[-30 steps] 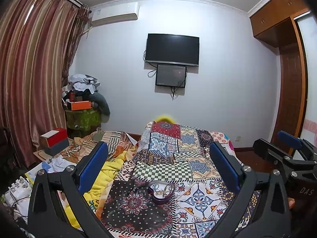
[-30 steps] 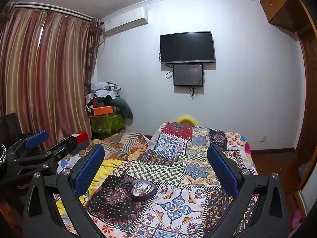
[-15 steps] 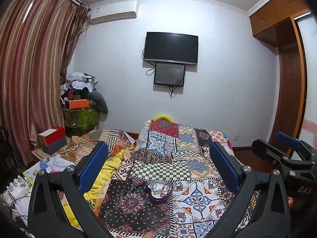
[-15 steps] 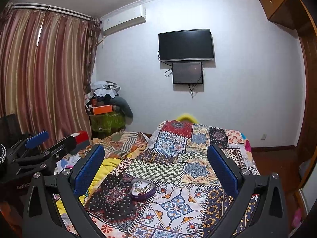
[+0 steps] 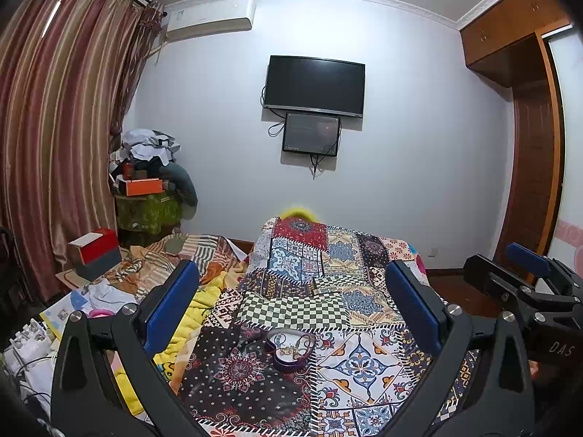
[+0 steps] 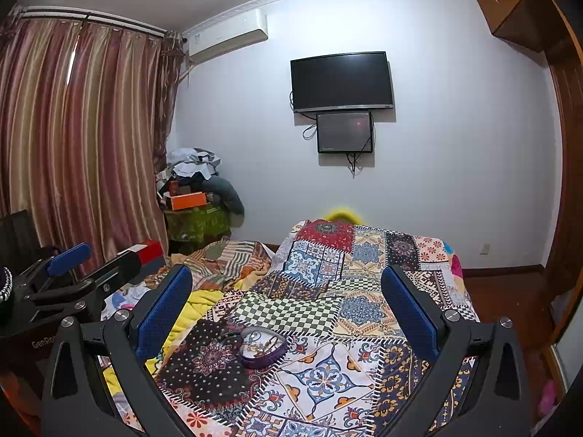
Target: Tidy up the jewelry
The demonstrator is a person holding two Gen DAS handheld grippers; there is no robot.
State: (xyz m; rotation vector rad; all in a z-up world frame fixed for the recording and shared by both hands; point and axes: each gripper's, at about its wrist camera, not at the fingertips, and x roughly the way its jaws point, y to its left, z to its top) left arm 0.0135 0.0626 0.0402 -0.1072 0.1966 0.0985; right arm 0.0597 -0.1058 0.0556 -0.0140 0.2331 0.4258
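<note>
A purple heart-shaped jewelry box (image 5: 291, 350) lies open on the patchwork bedspread (image 5: 349, 360), with small gold and silver pieces tangled inside it. My left gripper (image 5: 291, 298) is held above the near end of the bed, open, with nothing between its blue pads. In the right wrist view the same box (image 6: 263, 346) sits low and left of centre. My right gripper (image 6: 286, 304) is open too, also empty, well short of the box. The right gripper's body (image 5: 524, 291) shows at the right edge of the left wrist view.
A yellow blanket (image 5: 189, 313) and striped bedding (image 5: 182, 258) are heaped left of the bedspread. A red and grey box (image 5: 96, 253) and a cluttered green stand (image 5: 147, 211) sit by the curtain (image 5: 54, 145). A TV (image 5: 314, 85) hangs on the far wall; a wooden wardrobe (image 5: 528, 145) stands right.
Both wrist views have tilted slightly, so the room and the jewelry box sit a little higher in frame. Both grippers stay open and empty.
</note>
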